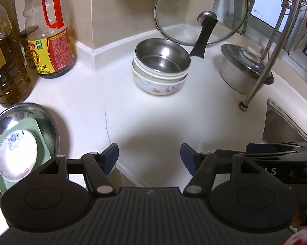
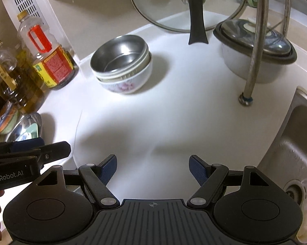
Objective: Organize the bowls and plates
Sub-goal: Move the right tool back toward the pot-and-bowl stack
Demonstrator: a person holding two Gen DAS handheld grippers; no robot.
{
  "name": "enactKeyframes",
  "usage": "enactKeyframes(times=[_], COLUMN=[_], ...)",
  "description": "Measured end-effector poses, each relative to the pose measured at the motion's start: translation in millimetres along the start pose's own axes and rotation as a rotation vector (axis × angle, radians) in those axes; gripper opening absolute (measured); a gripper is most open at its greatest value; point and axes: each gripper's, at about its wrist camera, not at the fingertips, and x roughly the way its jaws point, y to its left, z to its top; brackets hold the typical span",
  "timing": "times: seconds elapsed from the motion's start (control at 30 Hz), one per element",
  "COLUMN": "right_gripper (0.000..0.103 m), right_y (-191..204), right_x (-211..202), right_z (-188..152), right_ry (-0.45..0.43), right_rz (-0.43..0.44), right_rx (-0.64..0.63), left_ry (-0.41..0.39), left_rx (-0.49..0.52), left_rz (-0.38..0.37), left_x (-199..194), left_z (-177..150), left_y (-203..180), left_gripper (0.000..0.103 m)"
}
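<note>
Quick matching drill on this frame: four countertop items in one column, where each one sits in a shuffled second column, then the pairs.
Items:
1. steel bowl
2. small flower-print plate
3. glass lid
4. soy sauce bottle

Places:
A. leaning against the back wall
B. nested on top of the stacked bowls
C. standing beside the oil bottle
D. lying on the green square plate

Pairs: 1-B, 2-D, 3-A, 4-C
</note>
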Motion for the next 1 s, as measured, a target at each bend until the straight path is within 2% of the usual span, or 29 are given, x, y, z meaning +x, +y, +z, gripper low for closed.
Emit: enactKeyframes(times=[0.23,0.57,0.77,1.0], right_gripper=[0.077,0.077,0.077,0.077], right_y=[2.0,1.9,-0.5,2.6], right_x=[1.5,6.7,14.3,21.2], right_z=[-10.1,-8.4,4.5,38.7], right_ry=[0.025,0.034,0.023,-0.041], right_rz=[0.003,-0.003,-0.007,-0.016], right_rx=[-0.006,-0.002,-0.006,-0.025], left_ry=[0.018,0.025,0.004,-0.051], left_rx=[-0.006,-0.011,-0.014,-0.018], left_rz=[0.0,0.0,0.003,0.017], left_x=[-1.0,3.1,7.7,15.6], left_z=[-10.4,-7.7,6.8,39.0], left_y=[-0.3,1.6,7.0,17.9], left_gripper=[0.065,0.065,0.065,0.065])
